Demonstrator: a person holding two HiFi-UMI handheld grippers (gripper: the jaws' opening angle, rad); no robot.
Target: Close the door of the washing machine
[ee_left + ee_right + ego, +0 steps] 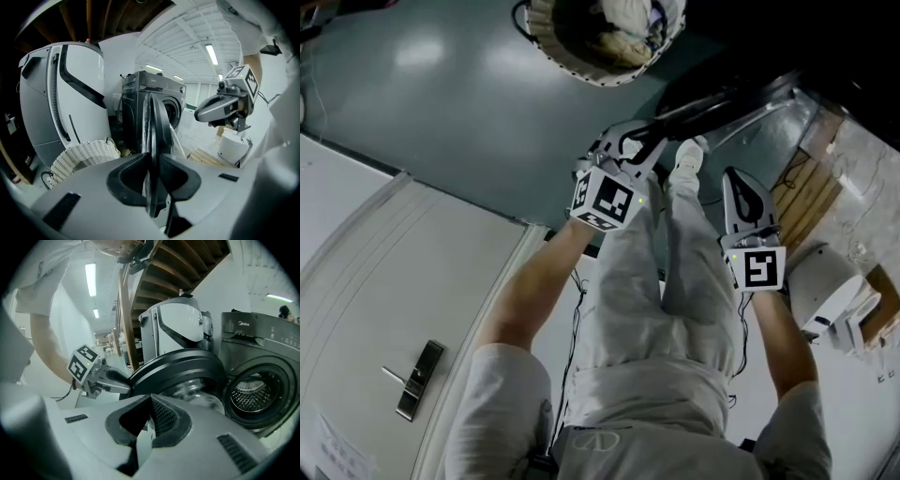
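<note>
Grey-green floor [441,94] underfoot; the head view's top right is too dark to read. Round black glass-centred washing machine door [183,364] stands open, left of the dark grey front-loading washing machine [262,348]. Left gripper [152,168] clamps the door's rim, seen edge-on. Right gripper [150,416] pinched closed on itself, right of door, apart. White wicker basket [84,157] partly hidden, far left.

L tool [628,145] at door [712,105] edge, prob. gripping; R tool [736,183] beside.

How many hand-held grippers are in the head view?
2. The left hand-held gripper grips the door edge at centre; the right hand-held gripper sits right of it, shut, empty.
</note>
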